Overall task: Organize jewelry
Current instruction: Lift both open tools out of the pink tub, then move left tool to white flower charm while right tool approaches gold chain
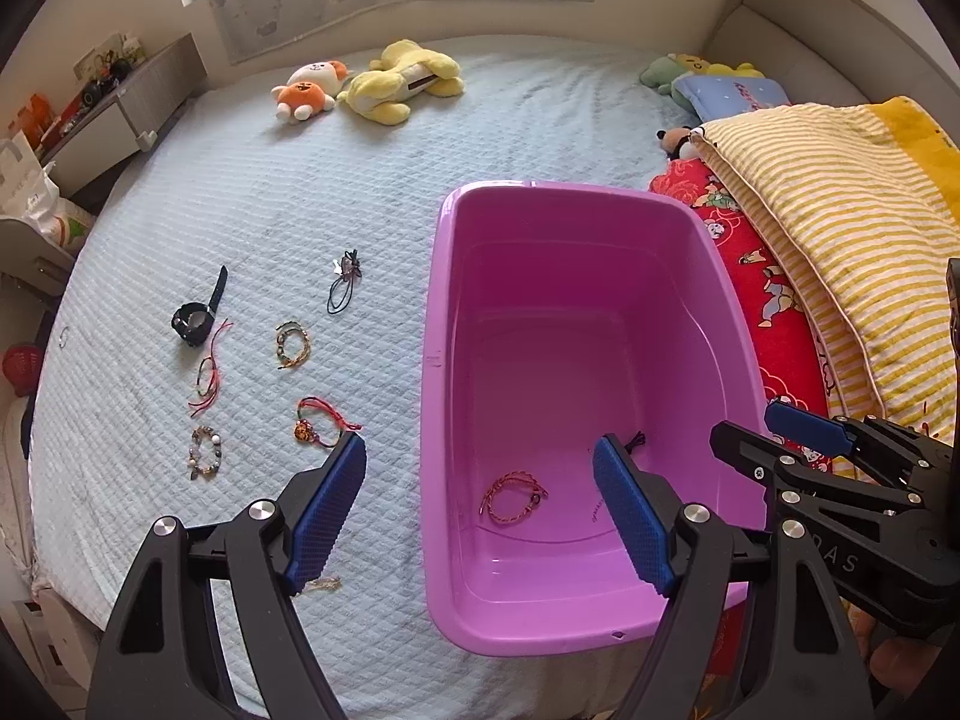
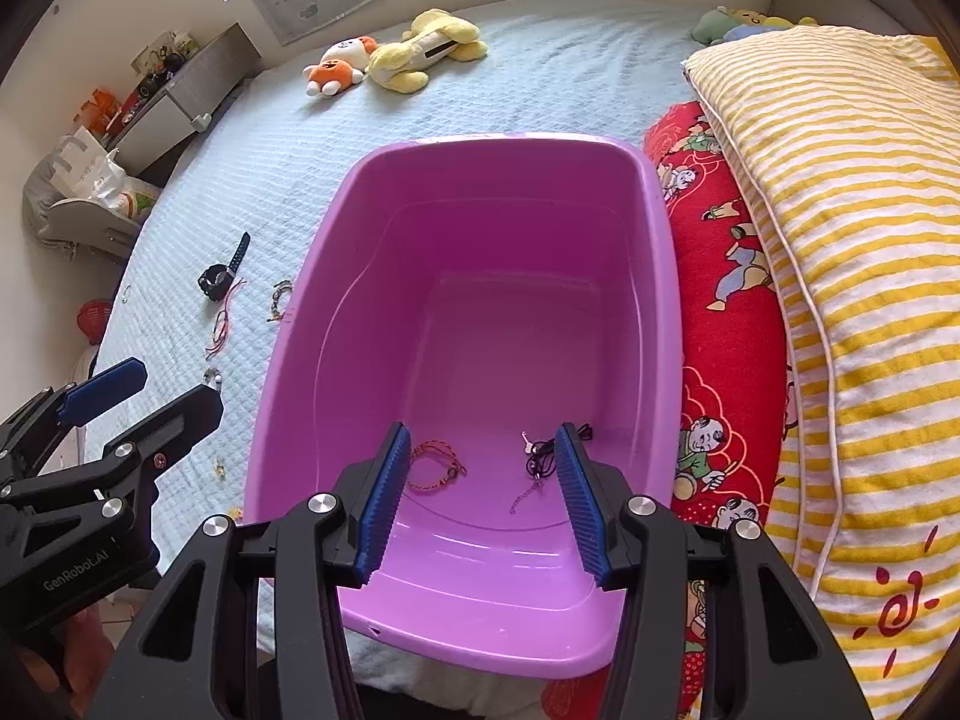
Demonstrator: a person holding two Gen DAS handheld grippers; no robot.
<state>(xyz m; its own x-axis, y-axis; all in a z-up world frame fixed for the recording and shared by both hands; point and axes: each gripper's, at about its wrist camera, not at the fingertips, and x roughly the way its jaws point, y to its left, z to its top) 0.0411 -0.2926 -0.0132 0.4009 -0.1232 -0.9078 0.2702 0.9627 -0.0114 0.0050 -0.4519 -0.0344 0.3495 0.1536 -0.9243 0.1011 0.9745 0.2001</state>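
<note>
Grippers come first, nearest the cameras: the left gripper hangs above the near left rim of a purple tub, its blue fingers wide apart and holding nothing, and the right gripper hovers over the tub's near end, its fingers likewise spread and empty. The tub sits on a pale blue bed, near its front edge, pushed against a red cartoon-print pillow and a yellow striped quilt on the right, probably so it stays put as the collecting bin. On the tub floor at the near end lie a red braided bracelet, a black cord piece and a thin pink chain, so sorting looks partly done. Left of the tub, still on the bed, rest a bead bracelet, a red cord charm bracelet, a woven bracelet, loose red cords, a black watch and a dark cord necklace, spread apart, likely for easy single picks. Stuffed toys lie by the far edge.
</note>
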